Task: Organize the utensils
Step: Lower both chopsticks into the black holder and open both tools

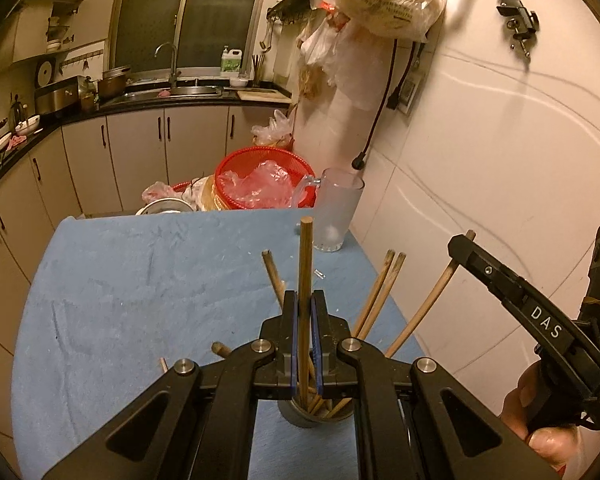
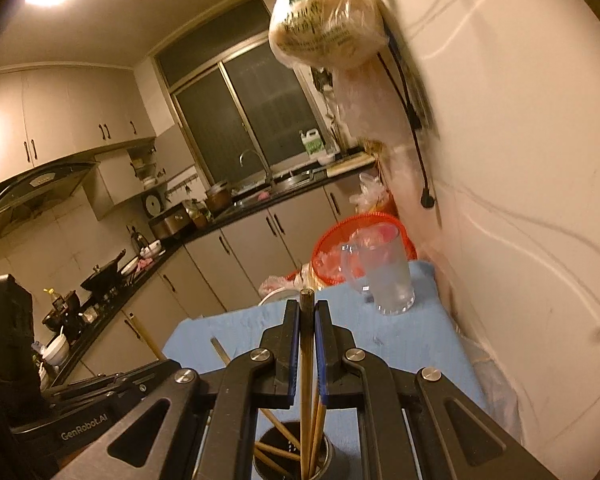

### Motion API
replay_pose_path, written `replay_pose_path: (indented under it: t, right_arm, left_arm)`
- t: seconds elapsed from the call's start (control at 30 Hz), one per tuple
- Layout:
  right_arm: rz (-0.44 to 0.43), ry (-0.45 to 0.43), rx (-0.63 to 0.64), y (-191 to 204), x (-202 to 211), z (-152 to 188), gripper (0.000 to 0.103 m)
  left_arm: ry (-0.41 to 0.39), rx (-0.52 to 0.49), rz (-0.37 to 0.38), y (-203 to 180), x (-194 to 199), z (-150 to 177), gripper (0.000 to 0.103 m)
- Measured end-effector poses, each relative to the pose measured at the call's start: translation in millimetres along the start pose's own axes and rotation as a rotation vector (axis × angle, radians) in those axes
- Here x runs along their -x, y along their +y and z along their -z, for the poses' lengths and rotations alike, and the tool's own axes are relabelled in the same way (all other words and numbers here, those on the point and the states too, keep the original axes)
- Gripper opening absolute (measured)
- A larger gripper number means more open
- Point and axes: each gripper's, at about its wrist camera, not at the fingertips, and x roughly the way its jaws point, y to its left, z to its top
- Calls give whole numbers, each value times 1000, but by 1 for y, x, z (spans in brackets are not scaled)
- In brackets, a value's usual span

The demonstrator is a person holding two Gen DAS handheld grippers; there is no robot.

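Observation:
A round metal holder [image 1: 300,416] stands on the blue cloth [image 1: 140,300] and holds several wooden chopsticks [image 1: 380,292] that fan outward. My left gripper [image 1: 305,300] is shut on one upright chopstick [image 1: 306,256] whose lower end is in the holder. My right gripper [image 2: 307,308] is shut on another upright chopstick [image 2: 307,352] above the same holder [image 2: 276,452]. The right gripper [image 1: 520,292] also shows at the right of the left wrist view, its finger crossing a chopstick.
A frosted glass mug [image 1: 336,212] stands at the cloth's far right corner; it also shows in the right wrist view [image 2: 388,276]. A red basket [image 1: 260,180] with plastic bags sits behind. The white wall [image 1: 500,160] runs close along the right. Kitchen counter [image 1: 140,100] is far back.

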Motion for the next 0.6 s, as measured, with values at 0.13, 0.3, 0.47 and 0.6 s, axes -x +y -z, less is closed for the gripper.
replay_pose_path:
  t: [0.13, 0.3, 0.47, 0.6]
  right_arm:
    - [-1, 32, 2, 0, -6, 6, 10]
    - [2, 44, -9, 0, -4, 8, 11]
    - [2, 24, -9, 3, 8, 5, 13]
    - [-12, -5, 1, 11, 27, 4, 13]
  left_arm:
    - [4, 3, -1, 1, 1, 4, 7]
    - [1, 11, 20, 3, 9, 4, 7]
    - [-18, 18, 39, 5, 24, 5, 7]
    - [-49, 14, 55, 8, 45, 7, 7]
